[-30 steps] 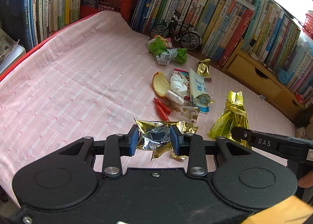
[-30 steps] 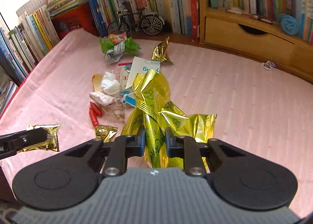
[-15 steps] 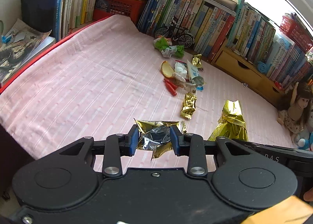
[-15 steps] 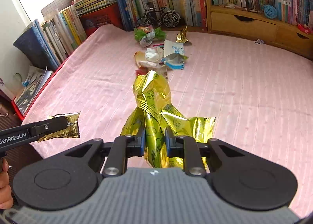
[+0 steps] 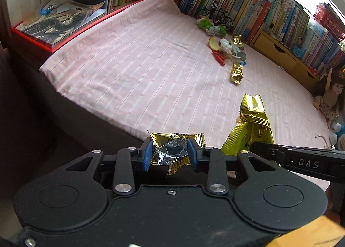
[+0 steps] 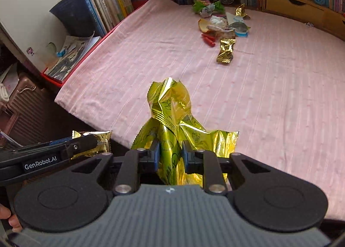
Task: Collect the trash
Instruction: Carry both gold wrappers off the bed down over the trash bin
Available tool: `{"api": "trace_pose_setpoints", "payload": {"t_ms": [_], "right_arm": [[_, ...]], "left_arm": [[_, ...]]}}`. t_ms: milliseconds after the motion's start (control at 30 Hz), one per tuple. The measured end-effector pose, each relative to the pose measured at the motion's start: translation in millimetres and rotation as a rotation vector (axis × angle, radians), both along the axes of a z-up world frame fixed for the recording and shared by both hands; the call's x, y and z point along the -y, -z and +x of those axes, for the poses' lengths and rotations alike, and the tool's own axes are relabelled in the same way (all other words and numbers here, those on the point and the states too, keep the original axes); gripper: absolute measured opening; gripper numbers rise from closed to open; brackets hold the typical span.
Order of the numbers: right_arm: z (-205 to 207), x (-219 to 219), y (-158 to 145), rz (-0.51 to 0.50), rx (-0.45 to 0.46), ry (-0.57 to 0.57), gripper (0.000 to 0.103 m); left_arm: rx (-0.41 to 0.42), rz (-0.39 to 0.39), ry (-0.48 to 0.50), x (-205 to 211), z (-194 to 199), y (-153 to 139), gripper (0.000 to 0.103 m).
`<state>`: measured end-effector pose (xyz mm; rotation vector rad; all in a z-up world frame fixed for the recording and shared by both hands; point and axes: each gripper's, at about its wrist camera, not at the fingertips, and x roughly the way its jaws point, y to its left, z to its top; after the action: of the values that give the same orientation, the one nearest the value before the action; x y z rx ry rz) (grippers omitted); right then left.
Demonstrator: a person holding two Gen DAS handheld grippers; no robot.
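The left gripper (image 5: 170, 153) clamped a gold wrapper (image 5: 175, 148); the right gripper (image 6: 170, 154) pinched a yellow-green foil bag (image 6: 170, 117) (both fingers closed tight).

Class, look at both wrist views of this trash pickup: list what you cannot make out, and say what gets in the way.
- Left wrist view: the lower part of the small gold wrapper, behind the left gripper.
- Right wrist view: the bottom of the yellow-green foil bag, behind the right gripper.
- Both views: any bin for the trash; none is in frame.
- Both views: print on the far litter pile, too small.
- Left wrist view: floor beside the bed, too dark.
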<state>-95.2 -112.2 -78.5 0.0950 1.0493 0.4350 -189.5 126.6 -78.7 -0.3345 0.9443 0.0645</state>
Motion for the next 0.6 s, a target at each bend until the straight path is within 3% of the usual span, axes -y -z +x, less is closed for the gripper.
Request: {"api": "trace_pose_setpoints", "payload": {"t_ms": [233, 600], "right_arm": [[-24.7, -24.3, 15.0, 0.003, -0.06, -0.049, 0.026], [-33.7, -45.0, 55.2, 0.009, -0.203, -0.098, 0.026]], "left_arm": [[-0.047, -0.014, -0.054, -22.5, -31.2, 18.6, 0.032], [-0.186, -0.044, -0.093, -35.1, -52.7, 72.2, 0.032]]}}
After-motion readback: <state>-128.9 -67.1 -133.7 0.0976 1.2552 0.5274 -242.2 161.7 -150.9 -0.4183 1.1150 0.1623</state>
